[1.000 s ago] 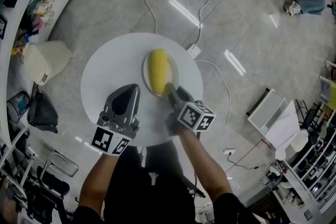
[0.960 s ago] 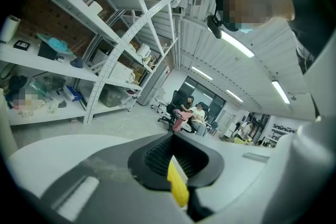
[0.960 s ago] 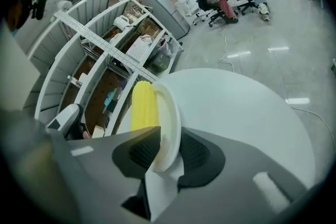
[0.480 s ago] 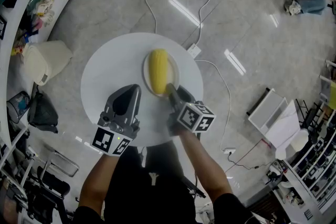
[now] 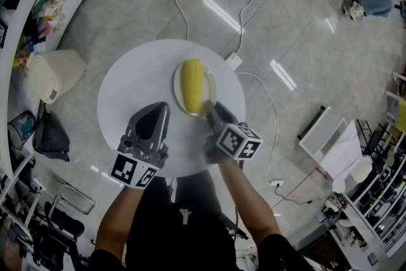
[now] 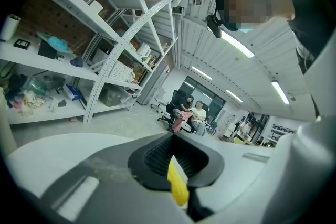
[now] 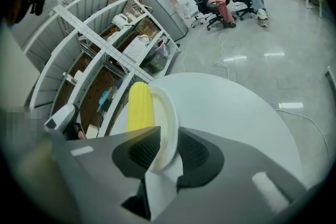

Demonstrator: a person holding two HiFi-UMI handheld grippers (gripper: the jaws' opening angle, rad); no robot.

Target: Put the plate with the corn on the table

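The right tongs (image 5: 207, 108) have been nudged slightly forward, clamped on the rim of the round white plate (image 5: 211, 88) carrying the yellow corn cob (image 5: 193, 85), which seems set down mid-way across the round white bench (image 5: 127, 85); only release appears left, and the left tongs (image 5: 160, 110) are closed on nothing

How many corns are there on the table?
1. The corn lies on the white plate, on the far side of the round table. The right gripper is clamped on the plate's near rim. I see no second corn on the table.
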